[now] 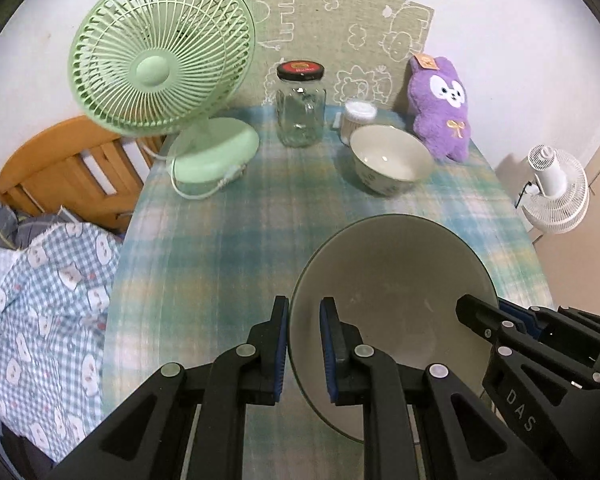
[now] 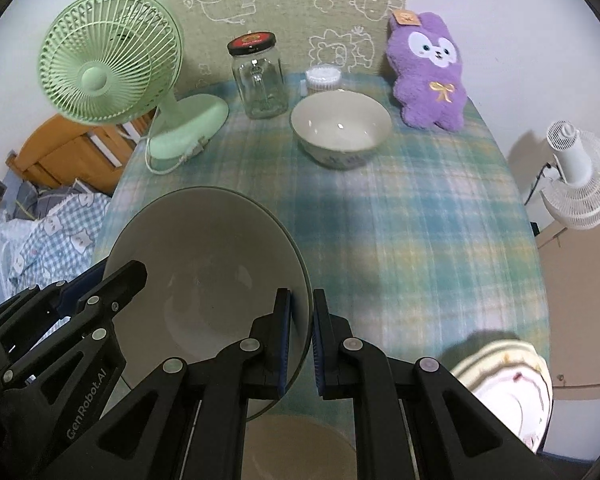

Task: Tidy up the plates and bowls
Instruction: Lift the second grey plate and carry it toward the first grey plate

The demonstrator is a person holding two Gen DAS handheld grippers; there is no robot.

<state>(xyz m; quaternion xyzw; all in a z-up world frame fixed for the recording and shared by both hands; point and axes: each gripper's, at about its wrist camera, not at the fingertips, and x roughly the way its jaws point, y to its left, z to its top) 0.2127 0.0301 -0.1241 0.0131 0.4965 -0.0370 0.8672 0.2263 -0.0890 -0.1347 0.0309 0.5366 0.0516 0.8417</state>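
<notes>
A large grey-green bowl is held above the table by both grippers. My left gripper is shut on its left rim. My right gripper is shut on its right rim; the bowl fills the lower left of the right wrist view. A smaller white bowl sits upright on the plaid tablecloth near the back. A white plate with a patterned rim lies at the table's front right edge. Another bowl's rim shows below the right gripper.
A green desk fan stands at the back left with its cord on the table. A glass jar with a black lid, a tub of cotton swabs and a purple plush toy line the back. A white fan stands off to the right.
</notes>
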